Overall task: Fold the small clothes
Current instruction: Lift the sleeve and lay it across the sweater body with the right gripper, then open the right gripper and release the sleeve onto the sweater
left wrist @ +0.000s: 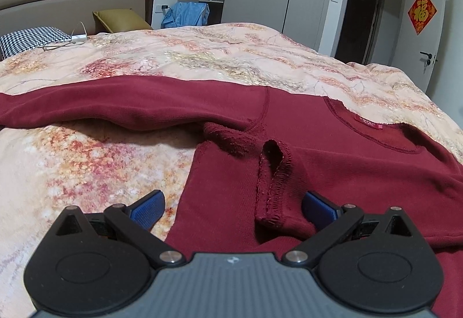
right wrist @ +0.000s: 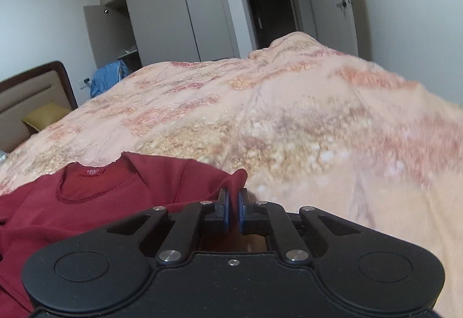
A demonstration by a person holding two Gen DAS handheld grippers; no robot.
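Dark red long-sleeve top is lying spread across the bed, collar facing the far edge, one sleeve stretching out sideways.

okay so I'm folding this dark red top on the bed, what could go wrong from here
The right tool is pinched on only a small peak of the red top near its shoulder; that thin bite may slip when pulled.

The left tool is open over a raised seam fold, so closing there could lock in a crease.

The soft floral quilt may bunch underneath.
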